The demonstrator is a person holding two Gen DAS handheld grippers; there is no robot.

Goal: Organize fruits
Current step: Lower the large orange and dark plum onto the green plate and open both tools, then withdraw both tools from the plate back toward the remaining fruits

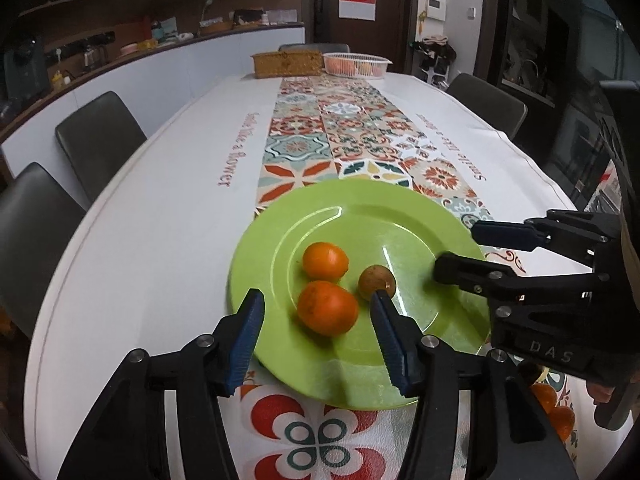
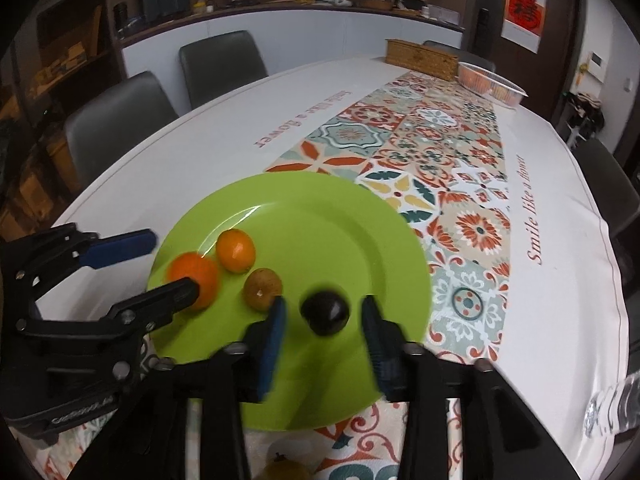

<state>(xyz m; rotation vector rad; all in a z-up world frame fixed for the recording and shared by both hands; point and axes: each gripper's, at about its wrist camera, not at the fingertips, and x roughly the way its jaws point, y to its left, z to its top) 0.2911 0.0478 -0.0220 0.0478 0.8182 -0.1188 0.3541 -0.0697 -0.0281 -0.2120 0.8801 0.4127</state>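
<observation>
A green plate [image 1: 360, 208] [image 2: 320, 208] lies on the patterned runner. On it are two orange fruits [image 1: 325, 261] [image 1: 327, 307] [image 2: 236, 250] [image 2: 194, 274], a brown round fruit [image 1: 376, 282] [image 2: 262, 289] and a dark round fruit [image 2: 325, 312]. My left gripper [image 1: 318, 338] is open over the plate's near edge, with the nearer orange between its fingers. My right gripper [image 2: 322, 334] is open, and the dark fruit lies free between its fingertips. In the left wrist view the right gripper [image 1: 456, 248] reaches in from the right.
More orange fruits [image 1: 556, 408] lie on the cloth under the right gripper, and a brown fruit [image 2: 286, 470] lies near the plate's front. A wicker box [image 1: 287, 63] and a clear basket of fruit [image 1: 356, 65] stand at the table's far end. Chairs [image 1: 98, 136] line the sides.
</observation>
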